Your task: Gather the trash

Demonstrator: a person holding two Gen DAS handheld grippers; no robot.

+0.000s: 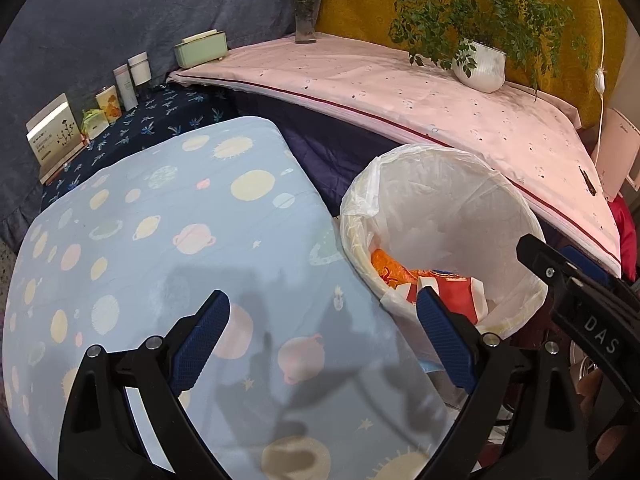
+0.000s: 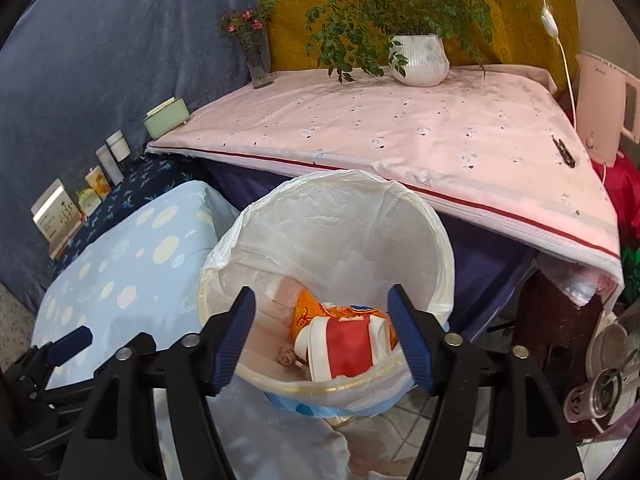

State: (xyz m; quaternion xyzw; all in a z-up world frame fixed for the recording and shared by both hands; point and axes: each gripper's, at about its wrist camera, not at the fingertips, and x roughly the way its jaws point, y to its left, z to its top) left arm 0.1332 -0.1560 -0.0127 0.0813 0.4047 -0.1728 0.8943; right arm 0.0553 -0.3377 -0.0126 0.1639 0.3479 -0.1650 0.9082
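A white bin with a clear plastic liner [image 2: 424, 240] stands between a blue planet-print table and a pink-covered table. Inside lie a red and white carton [image 2: 348, 346], an orange wrapper [image 2: 306, 312] and a small brown scrap [image 2: 286, 356]. My right gripper [image 2: 322, 338] is open and empty, just above the bin's near rim. My left gripper [image 1: 322, 340] is open and empty over the blue cloth [image 1: 160, 240], left of the bin [image 1: 480, 200]. The carton [image 1: 456, 292] and wrapper [image 1: 384, 262] show there too.
The pink-covered table [image 2: 400, 136] holds a potted plant [image 2: 420, 60], a flower vase [image 2: 258, 64] and a dark clip [image 2: 564, 154]. A pink kettle [image 2: 600, 112] stands at right. Boxes and jars [image 1: 104, 108] line the dark cloth at left. Cups [image 2: 600, 392] sit low right.
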